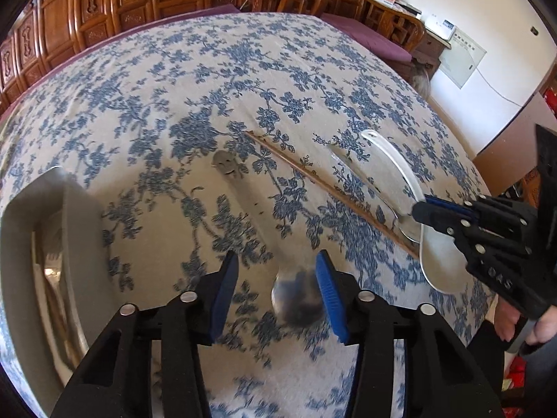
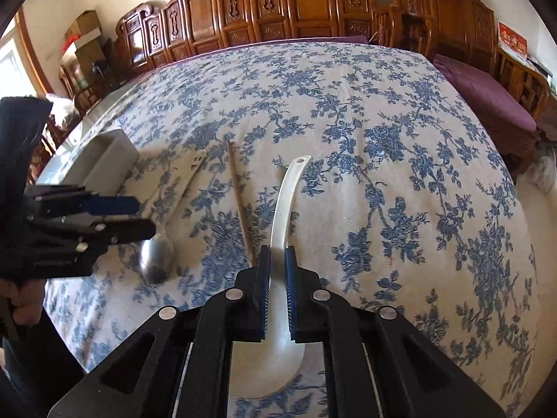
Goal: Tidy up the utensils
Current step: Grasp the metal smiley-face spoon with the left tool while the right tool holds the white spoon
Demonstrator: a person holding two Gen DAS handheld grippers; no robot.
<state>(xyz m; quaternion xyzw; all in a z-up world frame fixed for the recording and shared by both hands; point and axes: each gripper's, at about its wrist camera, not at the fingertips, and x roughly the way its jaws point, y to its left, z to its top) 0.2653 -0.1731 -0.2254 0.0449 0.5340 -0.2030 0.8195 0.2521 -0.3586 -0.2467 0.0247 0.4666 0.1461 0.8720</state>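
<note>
A metal spoon (image 1: 296, 296) with a smiley face on its handle lies on the floral tablecloth. My left gripper (image 1: 277, 254) hangs open over it, one blue pad on each side of the bowl and neither pressing on it. In the right wrist view the left gripper (image 2: 139, 217) hovers just above that spoon (image 2: 158, 254). My right gripper (image 2: 277, 249) is shut on the handle of a long white spoon (image 2: 289, 188), whose bowl is below the fingers. The left wrist view shows the right gripper (image 1: 423, 207) clamped on the white spoon (image 1: 393, 160). A single wooden chopstick (image 1: 313, 177) lies between the two spoons.
A shiny metal container (image 1: 21, 230) holding several utensils stands at the left and shows as a grey box (image 2: 104, 160) from the right wrist. What looks like a second metal spoon (image 1: 348, 163) lies partly under the white one. Carved wooden cabinets (image 2: 313, 3) line the far side.
</note>
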